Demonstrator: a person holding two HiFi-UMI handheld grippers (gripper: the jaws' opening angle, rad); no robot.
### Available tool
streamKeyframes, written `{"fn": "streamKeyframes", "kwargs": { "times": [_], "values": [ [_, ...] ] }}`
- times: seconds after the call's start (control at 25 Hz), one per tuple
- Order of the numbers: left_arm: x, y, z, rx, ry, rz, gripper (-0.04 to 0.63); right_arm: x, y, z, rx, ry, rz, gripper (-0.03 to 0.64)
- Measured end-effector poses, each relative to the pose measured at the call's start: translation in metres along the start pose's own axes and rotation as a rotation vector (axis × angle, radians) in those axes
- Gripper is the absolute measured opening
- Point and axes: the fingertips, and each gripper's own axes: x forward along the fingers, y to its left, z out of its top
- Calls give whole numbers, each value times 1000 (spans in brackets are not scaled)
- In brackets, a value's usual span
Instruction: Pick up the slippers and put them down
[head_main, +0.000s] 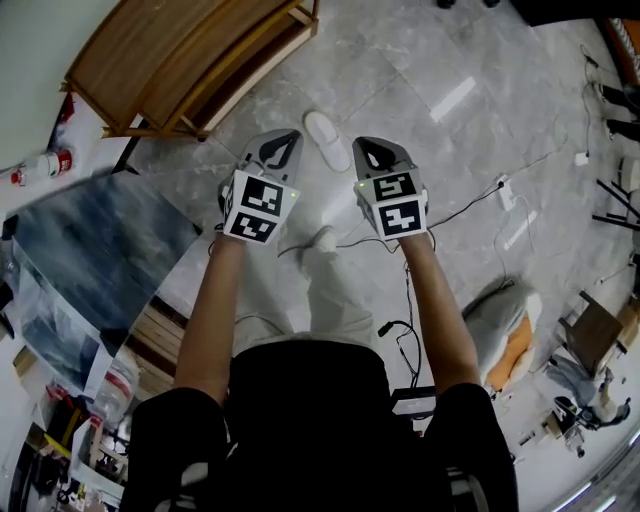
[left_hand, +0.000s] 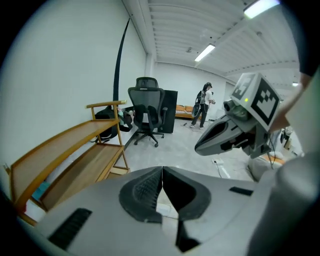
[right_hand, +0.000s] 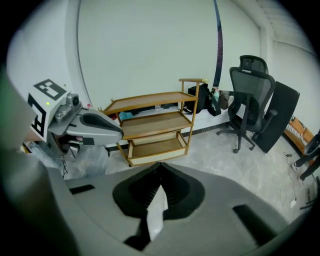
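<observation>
One white slipper (head_main: 326, 140) lies on the grey floor, far below and between the tips of both grippers. A second white shape (head_main: 322, 240) shows at the end of the person's trouser leg; I cannot tell whether it is a slipper. My left gripper (head_main: 285, 137) (left_hand: 162, 169) is raised high, its jaws meeting at the tips with nothing held. My right gripper (head_main: 362, 143) (right_hand: 160, 166) is level with it, also shut and empty. Only pale floor shows through the slot behind its pads. Each gripper appears in the other's view: the right gripper (left_hand: 202, 146) and the left gripper (right_hand: 119, 133).
A wooden shelf rack (head_main: 190, 60) (right_hand: 152, 125) stands against the wall ahead on the left. A black office chair (left_hand: 146, 107) (right_hand: 250, 95) is further along, with a person (left_hand: 204, 105) far behind it. Cables (head_main: 470, 205) and a grey-orange bag (head_main: 500, 335) lie on the right, plastic-covered items (head_main: 90, 260) on the left.
</observation>
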Motion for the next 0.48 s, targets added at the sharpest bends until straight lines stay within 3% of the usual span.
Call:
{"fn": "streamKeyframes", "kwargs": {
  "times": [0.24, 0.48],
  "values": [
    [-46, -35, 43, 3, -28, -8, 5, -67, 8, 29, -4, -52, 4, 0],
    [-98, -55, 78, -3, -28, 47, 5, -138, 18, 67, -19, -143, -7, -2]
  ]
}}
